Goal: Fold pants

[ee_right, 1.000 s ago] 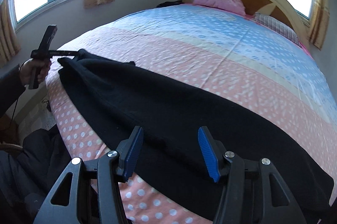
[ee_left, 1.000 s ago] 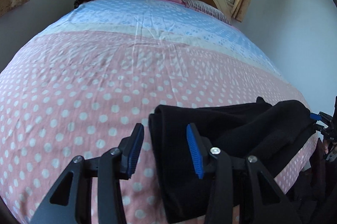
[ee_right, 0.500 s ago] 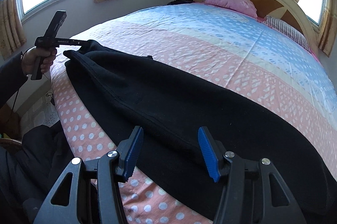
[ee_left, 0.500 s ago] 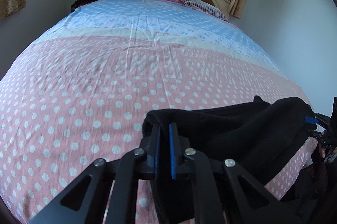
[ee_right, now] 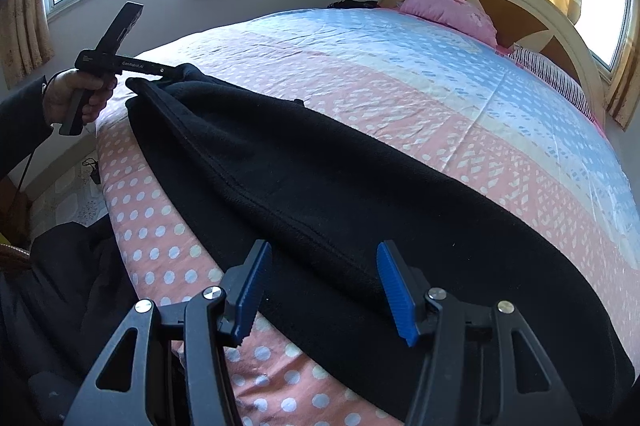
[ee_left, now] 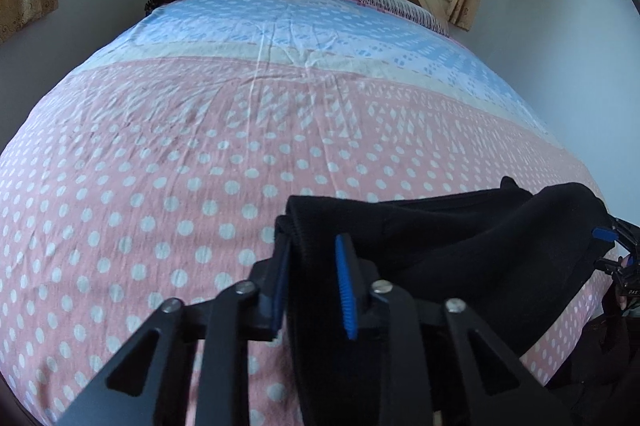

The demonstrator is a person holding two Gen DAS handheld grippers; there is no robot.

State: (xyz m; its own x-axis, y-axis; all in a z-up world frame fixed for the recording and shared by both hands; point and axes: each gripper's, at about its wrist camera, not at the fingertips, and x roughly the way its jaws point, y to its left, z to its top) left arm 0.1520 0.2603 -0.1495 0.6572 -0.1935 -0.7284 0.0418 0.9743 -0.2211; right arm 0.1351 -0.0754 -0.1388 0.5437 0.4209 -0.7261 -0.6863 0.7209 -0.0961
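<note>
The black pants [ee_right: 320, 182] lie lengthwise along the near edge of the bed [ee_left: 200, 146], filling the lower half of the right wrist view. The fabric looks like thick, soft fleece: limp, moderately heavy, not slippery, likely to sag between holds. The left gripper [ee_left: 312, 286] has its jaws pinched on one bunched end at lower centre; they have just eased slightly. The right gripper [ee_right: 320, 290] stands open above the side seam, holding nothing. Best hold: seam or hem edges.
</note>
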